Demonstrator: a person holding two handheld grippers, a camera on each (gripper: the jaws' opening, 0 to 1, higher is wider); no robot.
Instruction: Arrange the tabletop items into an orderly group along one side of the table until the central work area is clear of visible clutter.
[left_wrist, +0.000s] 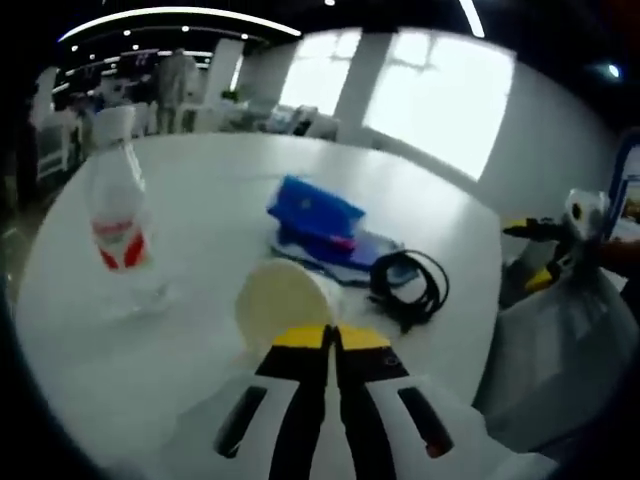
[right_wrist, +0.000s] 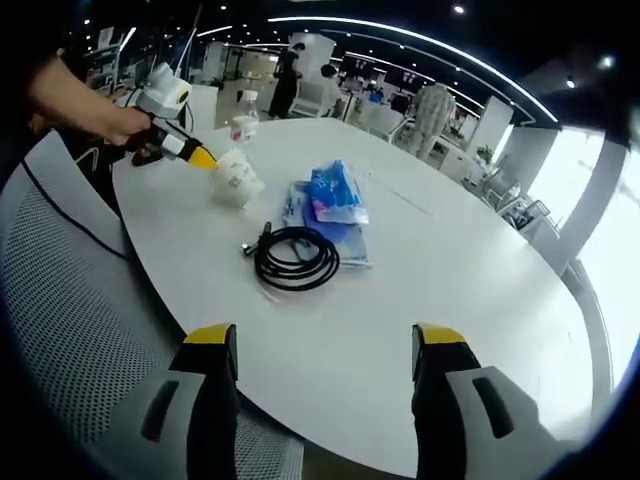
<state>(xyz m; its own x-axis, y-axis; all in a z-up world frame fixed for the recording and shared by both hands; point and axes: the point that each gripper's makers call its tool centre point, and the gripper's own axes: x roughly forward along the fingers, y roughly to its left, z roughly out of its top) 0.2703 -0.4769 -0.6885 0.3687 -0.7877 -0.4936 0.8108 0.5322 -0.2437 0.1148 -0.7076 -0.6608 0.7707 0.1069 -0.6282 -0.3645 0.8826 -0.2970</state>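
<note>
Claw states came first: the left claw (left_wrist: 330, 340) had its yellow-tipped jaws pinched together on the rim of a white paper cup (left_wrist: 285, 303), which lay tipped on its side at 6 o'clock in the left gripper view, while the right claw (right_wrist: 325, 350) stood wide apart with nothing between its jaws, hanging over the near edge of the worktop (right_wrist: 450, 270). That round white worktop took up most of both views. A grey mesh chair back (right_wrist: 70, 300) sat at 8 o'clock in the right gripper view, just off the worktop's edge. In the right gripper view the left claw (right_wrist: 205, 158) appeared at 10 o'clock, gripped by a person's hand (right_wrist: 100, 115), with the paper cup (right_wrist: 237, 180) at its tip. Near the middle of the worktop lay a flat plastic sleeve (right_wrist: 330, 235) with a blue packet (right_wrist: 335, 195) resting on top of it. Touching the sleeve's near edge was a coiled black cable (right_wrist: 295, 258). A clear water bottle (left_wrist: 120, 215) with a red label stood upright at 9 o'clock in the left gripper view, apart from the other things; in the right gripper view it stood at 11 o'clock, just beyond the cup. People stood far behind in the room.
</note>
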